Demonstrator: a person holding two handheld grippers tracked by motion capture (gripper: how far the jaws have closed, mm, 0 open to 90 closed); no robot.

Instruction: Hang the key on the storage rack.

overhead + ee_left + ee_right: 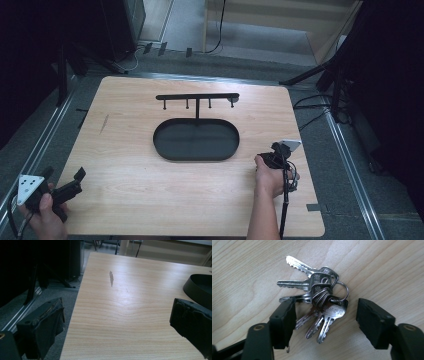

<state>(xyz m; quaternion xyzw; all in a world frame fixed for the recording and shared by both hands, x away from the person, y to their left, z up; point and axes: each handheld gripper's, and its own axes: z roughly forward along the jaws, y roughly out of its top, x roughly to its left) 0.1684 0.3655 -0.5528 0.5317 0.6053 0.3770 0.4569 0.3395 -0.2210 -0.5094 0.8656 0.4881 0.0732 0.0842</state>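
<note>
— Across the middle of the light wooden counter (150, 185), what stands out?

— A black oval tray (196, 139), with a thin post rising from its far edge to a black hook bar (197, 96) that carries small pegs. Dark stands and cables surround the counter on the grey floor.

— And the person's arms?

— The right forearm comes in from the bottom edge of the high view, reaching forward; the right hand (270, 177) is wrapped around the right hand-held gripper (274, 158), which tips steeply down toward the counter just off the tray's right end. The left hand (44, 212) sits low at the near left corner, its left hand-held gripper (74, 182) pointing right and away across the counter's edge.

— How do the jaws stand?

— On the left, spread wide with nothing between them; the left gripper view shows bare wood and a small dark mark (111, 278) ahead. On the right, also parted, straddling a bunch of keys (320, 302).

— Where do the keys lie?

— Flat on the counter, fanned out from one ring (340, 291). One jaw overlaps a blade at the bunch's edge in the picture; whether it touches cannot be told, and the other jaw stands clear of the keys.
</note>
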